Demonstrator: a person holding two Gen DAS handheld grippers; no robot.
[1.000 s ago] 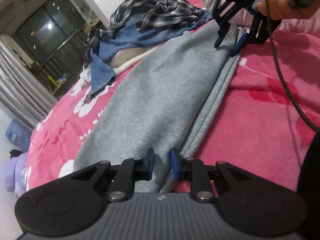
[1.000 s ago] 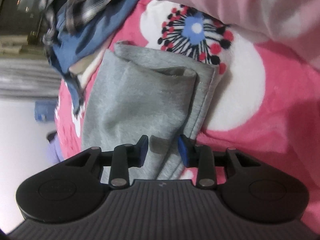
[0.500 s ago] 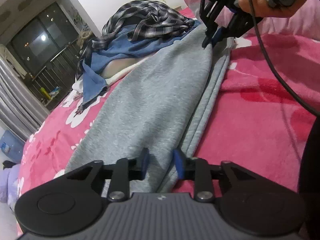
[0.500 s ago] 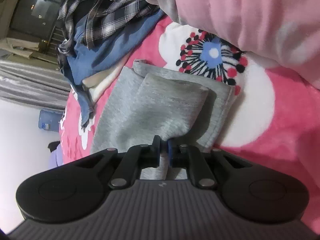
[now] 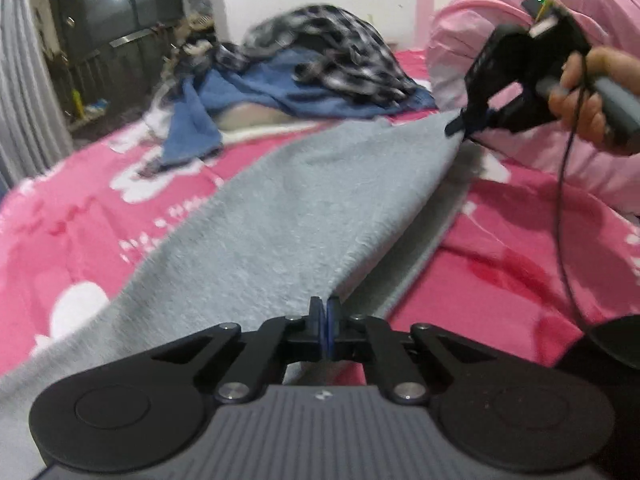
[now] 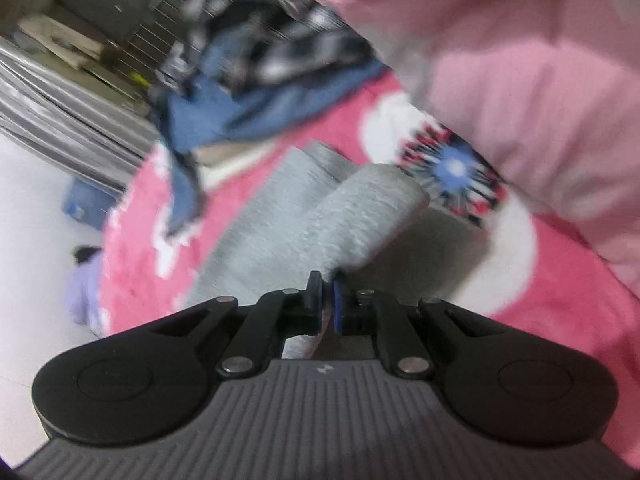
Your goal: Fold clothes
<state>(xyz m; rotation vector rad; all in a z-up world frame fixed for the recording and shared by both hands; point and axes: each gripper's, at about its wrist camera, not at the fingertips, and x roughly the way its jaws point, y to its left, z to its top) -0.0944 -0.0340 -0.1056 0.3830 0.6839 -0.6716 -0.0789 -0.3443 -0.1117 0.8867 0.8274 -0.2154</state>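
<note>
- Left hand-held gripper: now pinching the near edge of the grey trousers; spread a second ago.
- Right hand-held gripper: clamped on the far edge, lifted.
- Trousers: on the pink bed, top layer raised.
</note>
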